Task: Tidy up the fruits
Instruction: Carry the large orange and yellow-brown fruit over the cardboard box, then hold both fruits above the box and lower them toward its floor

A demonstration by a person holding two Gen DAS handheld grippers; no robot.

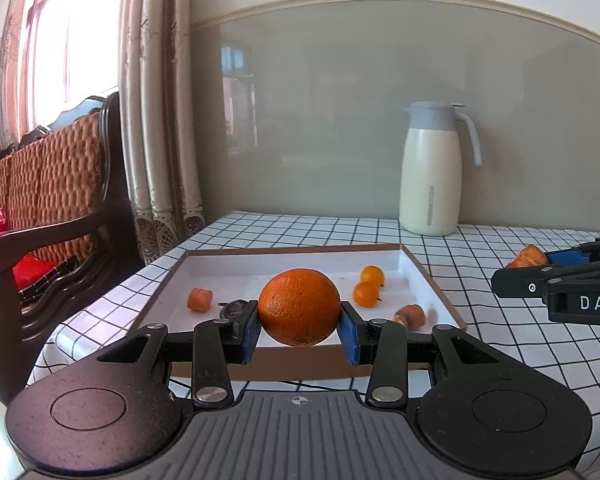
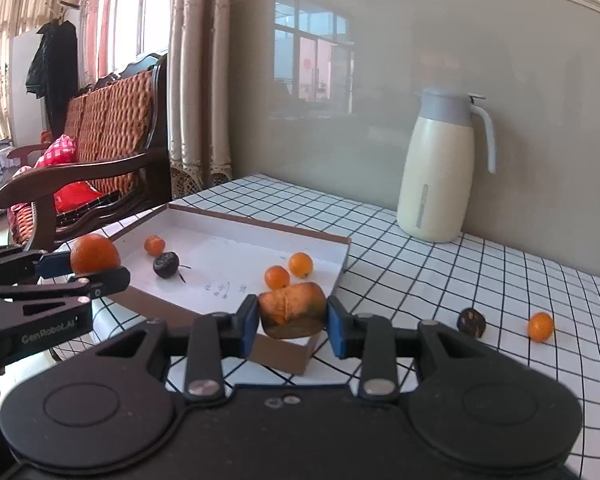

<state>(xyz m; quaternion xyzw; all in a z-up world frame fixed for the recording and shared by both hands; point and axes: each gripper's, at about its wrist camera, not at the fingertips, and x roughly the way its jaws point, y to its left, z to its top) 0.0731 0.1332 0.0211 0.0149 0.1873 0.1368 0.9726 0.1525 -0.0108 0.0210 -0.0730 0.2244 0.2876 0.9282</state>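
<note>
Big orange is squeezed btwn left tongs, just over the tray. Brown fruit chunk is pinched in right tongs, at the tray's corner.

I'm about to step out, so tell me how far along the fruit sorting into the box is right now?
Partly done. Already in the shallow box: two small oranges, another small orange and a dark round fruit. In hand: the left gripper holds a large orange, and the right gripper holds a bruised orange-coloured piece of fruit. Still on the checked tablecloth: a dark fruit and a small orange.
</note>
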